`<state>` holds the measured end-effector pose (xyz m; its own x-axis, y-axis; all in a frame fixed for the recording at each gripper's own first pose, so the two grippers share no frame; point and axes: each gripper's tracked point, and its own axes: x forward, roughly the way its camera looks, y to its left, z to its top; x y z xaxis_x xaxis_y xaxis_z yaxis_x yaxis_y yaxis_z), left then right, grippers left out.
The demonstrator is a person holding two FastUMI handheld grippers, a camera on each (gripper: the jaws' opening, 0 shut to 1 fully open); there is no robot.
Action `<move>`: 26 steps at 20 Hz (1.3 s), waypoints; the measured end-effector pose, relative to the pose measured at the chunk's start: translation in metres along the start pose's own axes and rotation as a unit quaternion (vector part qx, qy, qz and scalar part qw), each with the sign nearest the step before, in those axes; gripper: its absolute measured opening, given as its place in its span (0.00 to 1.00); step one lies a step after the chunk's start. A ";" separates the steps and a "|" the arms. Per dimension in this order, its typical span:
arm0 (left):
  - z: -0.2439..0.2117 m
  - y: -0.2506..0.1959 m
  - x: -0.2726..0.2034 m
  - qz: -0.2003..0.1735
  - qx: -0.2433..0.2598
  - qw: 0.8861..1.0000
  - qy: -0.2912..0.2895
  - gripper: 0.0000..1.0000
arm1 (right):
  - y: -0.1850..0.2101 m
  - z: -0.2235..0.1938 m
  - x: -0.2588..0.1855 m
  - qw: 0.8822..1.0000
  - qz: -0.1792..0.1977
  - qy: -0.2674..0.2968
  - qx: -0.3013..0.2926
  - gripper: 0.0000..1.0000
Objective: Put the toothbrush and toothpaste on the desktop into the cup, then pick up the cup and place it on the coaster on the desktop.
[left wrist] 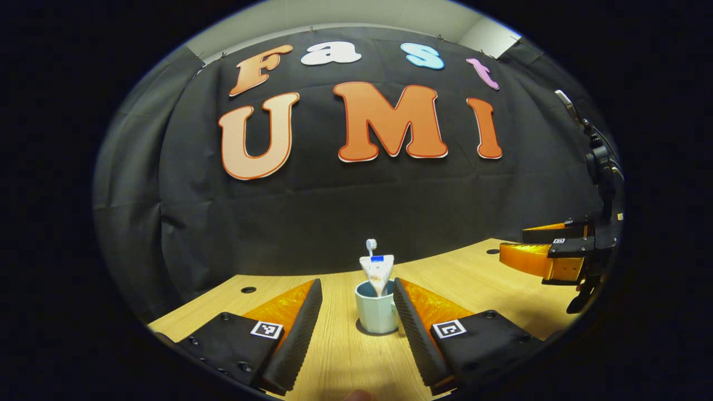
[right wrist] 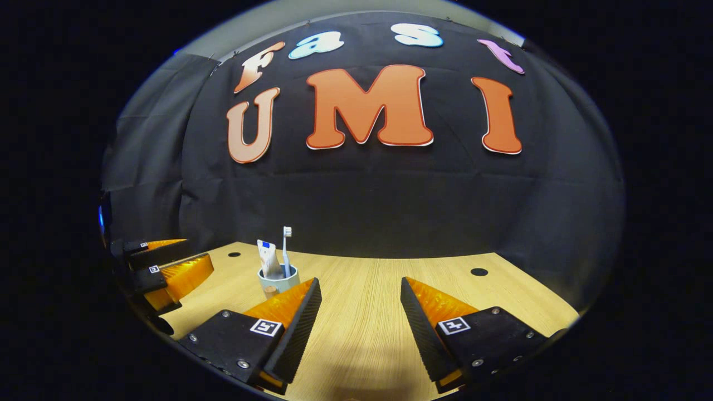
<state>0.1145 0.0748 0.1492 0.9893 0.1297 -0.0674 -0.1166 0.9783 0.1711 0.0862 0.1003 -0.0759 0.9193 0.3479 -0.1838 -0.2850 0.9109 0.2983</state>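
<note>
A pale blue-green cup (left wrist: 376,312) stands on the wooden desktop (left wrist: 345,356), holding a white toothpaste tube (left wrist: 378,271) and a toothbrush (left wrist: 371,244) with its head up. My left gripper (left wrist: 356,312) is open, its fingers on either side of the cup and a little short of it; the right finger is close to the cup's wall. In the right gripper view the cup (right wrist: 278,280) stands at the left with the toothpaste (right wrist: 268,259) and toothbrush (right wrist: 286,245) in it. My right gripper (right wrist: 359,312) is open over bare desk, to the right of the cup.
The desktop (right wrist: 362,289) has small round holes (right wrist: 478,272) near its far edge, against the black cloth wall. The other gripper (left wrist: 557,250) hangs at the right edge of the left gripper view, and the left one (right wrist: 161,267) at the left edge of the right gripper view.
</note>
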 end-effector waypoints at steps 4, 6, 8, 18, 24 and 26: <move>0.011 -0.017 0.012 -0.011 0.005 1.000 -0.017 0.81 | -0.013 0.027 0.006 0.999 -0.009 -0.038 0.005 0.87; 0.012 -0.020 0.018 -0.012 0.012 1.000 -0.016 0.86 | -0.015 0.047 0.007 0.998 -0.007 -0.064 -0.003 0.87; 0.013 -0.031 0.025 -0.025 -0.005 1.000 -0.016 0.88 | -0.016 0.054 0.009 0.997 -0.012 -0.078 -0.016 0.86; -0.006 -0.018 0.035 -0.008 -0.042 0.999 0.003 0.94 | 0.009 0.025 0.035 0.998 0.013 -0.063 -0.027 0.87; -0.030 -0.001 0.038 0.014 -0.043 0.998 0.032 0.94 | -0.004 0.004 0.037 0.996 -0.023 -0.052 -0.074 0.87; -0.028 0.001 0.038 0.019 -0.043 0.999 0.028 0.94 | -0.001 0.001 0.036 0.996 -0.016 -0.046 -0.069 0.87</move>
<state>0.1494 0.0851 0.1198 0.9779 0.1729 -0.1174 -0.1629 0.9825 0.0905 0.1195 0.1117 -0.0816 0.9477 0.3025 -0.1015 -0.2844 0.9452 0.1606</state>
